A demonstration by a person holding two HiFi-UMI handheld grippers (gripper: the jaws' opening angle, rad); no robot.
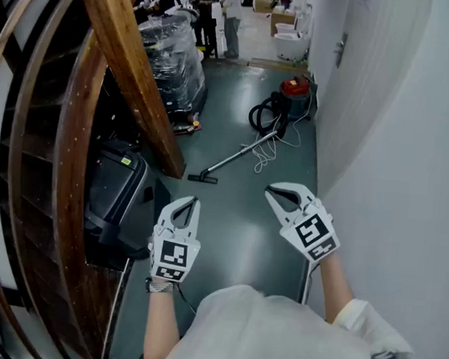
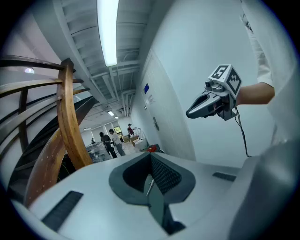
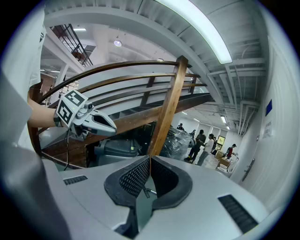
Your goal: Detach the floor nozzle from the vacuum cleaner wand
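Observation:
A red and black vacuum cleaner [image 1: 295, 90] stands on the dark green floor far ahead, near the right wall. Its thin wand [image 1: 238, 156] slants down and to the left and ends at the black floor nozzle [image 1: 203, 178], which lies flat on the floor. My left gripper [image 1: 194, 202] is held in the air well short of the nozzle, shut and empty. My right gripper [image 1: 270, 190] hovers to the right of the nozzle, also shut with nothing in it. In the left gripper view, the left gripper [image 2: 151, 155] has its jaws meeting, and the right gripper [image 2: 189, 114] floats ahead. In the right gripper view, the right gripper [image 3: 150, 158] is likewise closed.
A slanted wooden stair beam [image 1: 133, 67] and curved railing fill the left side. A black bin [image 1: 116, 186] sits beneath them. A plastic-wrapped pallet [image 1: 174, 59] stands further back. A white wall [image 1: 397, 150] bounds the right. A white cord [image 1: 264, 153] lies by the wand. People [image 1: 230, 13] stand far off.

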